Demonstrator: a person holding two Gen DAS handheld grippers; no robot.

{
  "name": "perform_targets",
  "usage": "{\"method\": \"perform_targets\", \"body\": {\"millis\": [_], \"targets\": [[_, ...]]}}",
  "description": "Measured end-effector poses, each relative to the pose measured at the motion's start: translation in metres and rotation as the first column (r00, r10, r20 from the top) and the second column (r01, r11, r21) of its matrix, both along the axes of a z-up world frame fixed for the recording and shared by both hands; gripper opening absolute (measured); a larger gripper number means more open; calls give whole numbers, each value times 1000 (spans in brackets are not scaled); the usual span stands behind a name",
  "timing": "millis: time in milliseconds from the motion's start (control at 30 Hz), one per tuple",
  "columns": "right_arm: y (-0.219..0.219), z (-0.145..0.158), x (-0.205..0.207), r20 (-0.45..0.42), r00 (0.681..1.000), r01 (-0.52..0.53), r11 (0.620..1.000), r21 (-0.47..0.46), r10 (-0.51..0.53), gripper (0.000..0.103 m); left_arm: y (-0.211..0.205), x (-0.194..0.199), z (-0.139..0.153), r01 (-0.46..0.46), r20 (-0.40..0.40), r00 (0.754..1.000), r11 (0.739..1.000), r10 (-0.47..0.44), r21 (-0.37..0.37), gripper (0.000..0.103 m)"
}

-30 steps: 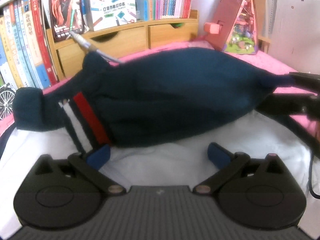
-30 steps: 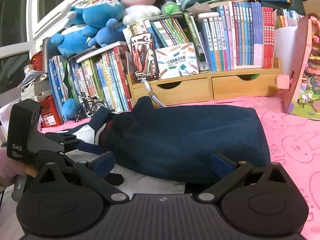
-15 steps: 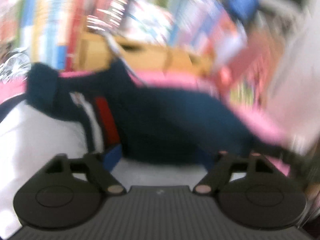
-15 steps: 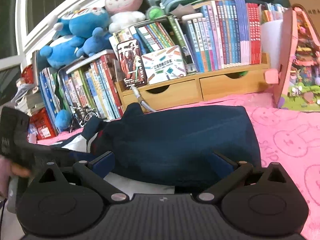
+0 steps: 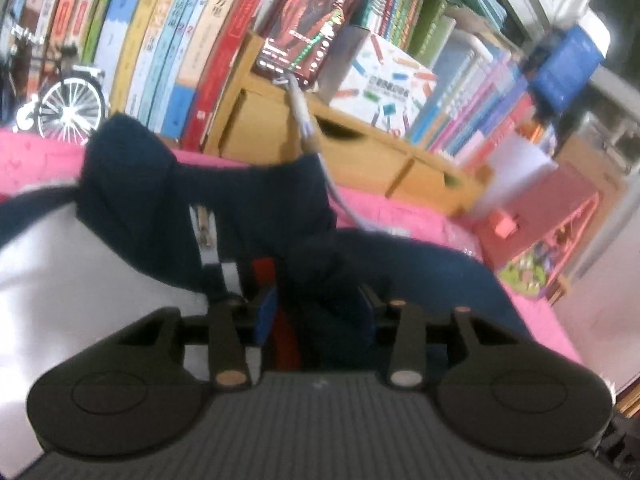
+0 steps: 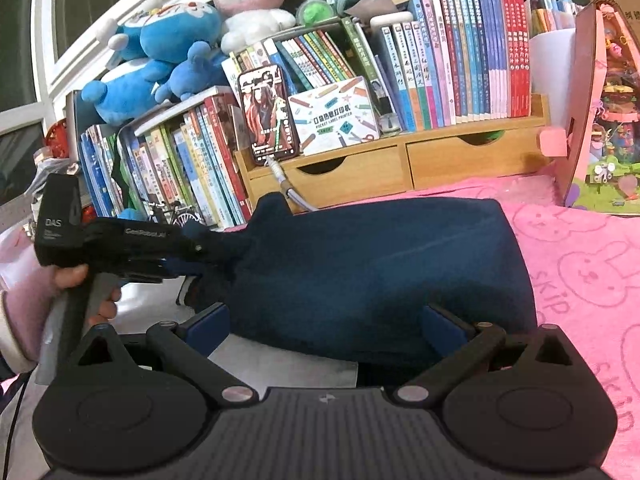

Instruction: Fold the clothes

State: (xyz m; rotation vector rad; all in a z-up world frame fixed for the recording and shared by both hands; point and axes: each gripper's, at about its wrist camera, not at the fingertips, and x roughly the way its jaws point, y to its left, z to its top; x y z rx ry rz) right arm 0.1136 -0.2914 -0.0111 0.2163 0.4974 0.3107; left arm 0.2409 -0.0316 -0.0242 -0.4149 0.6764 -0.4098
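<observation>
Both cameras ride on hand-held grippers and look forward along their own fingers, tilted somewhat down at the pink cloth [image 6: 580, 264]. The left wrist view sits very near the navy garment [image 5: 248, 204], rolled so the wooden drawer unit [image 5: 360, 156] and the books slant across the far side. The right wrist view stands level and a little farther back, taking in the garment [image 6: 380, 264] whole, with the left gripper [image 6: 188, 256] and the hand [image 6: 80, 288] holding it at its near left. Both share the garment, the phone [image 6: 268, 114] with its cable, the drawer unit [image 6: 400, 168] — and the pink playhouse [image 5: 540, 232] at the right.
</observation>
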Motion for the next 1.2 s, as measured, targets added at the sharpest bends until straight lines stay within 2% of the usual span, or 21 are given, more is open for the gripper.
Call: {"method": "perform_targets", "body": {"millis": [33, 67, 100, 167, 233, 300, 333, 367, 467, 533, 667, 733, 833, 967, 1100, 1200], "targets": [[1, 0, 0, -3, 1000, -2, 1000, -3, 2, 102, 1, 1, -3, -4, 1, 1000, 1000, 4, -26, 47], [1, 0, 1, -6, 1000, -3, 1000, -6, 3, 101, 4, 1, -5, -4, 3, 1000, 998, 4, -56, 57], [2, -1, 1, -8, 1000, -2, 1000, -8, 2, 101, 6, 2, -7, 1, 7, 1000, 996, -1, -89, 61], [3, -1, 1, -12, 1000, 0, 1000, -12, 0, 101, 7, 3, -8, 13, 15, 1000, 991, -11, -132, 76], [3, -1, 1, -16, 1000, 2, 1000, -12, -2, 101, 4, 5, -6, 22, 18, 1000, 992, -20, -127, 76], [2, -1, 1, -20, 1000, 6, 1000, -7, -6, 101, 2, 5, -3, 24, 14, 1000, 994, -23, -105, 66], [2, -1, 1, -23, 1000, 9, 1000, -5, -9, 101, 2, 6, -2, 22, 9, 1000, 995, -21, -97, 45], [1, -1, 2, -25, 1000, 13, 1000, -1, -13, 101, 5, 6, -1, 10, -5, 1000, 995, -11, -95, 28], [-1, -1, 2, -28, 999, 21, 1000, 10, -21, 101, 19, 6, 2, -23, -37, 999, 993, 19, -115, 7], [-1, -1, 3, -29, 999, 22, 1000, 13, -22, 101, 27, 3, 5, -7, -25, 1000, 990, 4, -138, 1], [-2, -1, 2, -28, 999, 24, 1000, 12, -23, 101, 37, 1, 10, -20, -15, 1000, 990, 18, -143, 1], [-2, -1, 2, -30, 999, 24, 1000, 12, -24, 101, 39, 4, 5, -16, -60, 998, 987, 7, -159, 1], [-2, -1, 3, -31, 999, 26, 1000, 10, -25, 101, 25, 7, -1, -4, -85, 996, 997, -2, -75, 3], [-2, 0, 3, -30, 999, 27, 1000, 8, -26, 100, 20, 12, -11, -50, -111, 993, 994, 40, -94, 3], [0, 1, -1, -15, 1000, 22, 1000, -11, -22, 100, 24, 4, -3, -77, -63, 995, 992, 71, -99, 0], [6, 6, -8, 24, 1000, 23, 994, -110, -20, 100, 31, -7, 12, -80, 6, 997, 994, 80, -76, 0]]}}
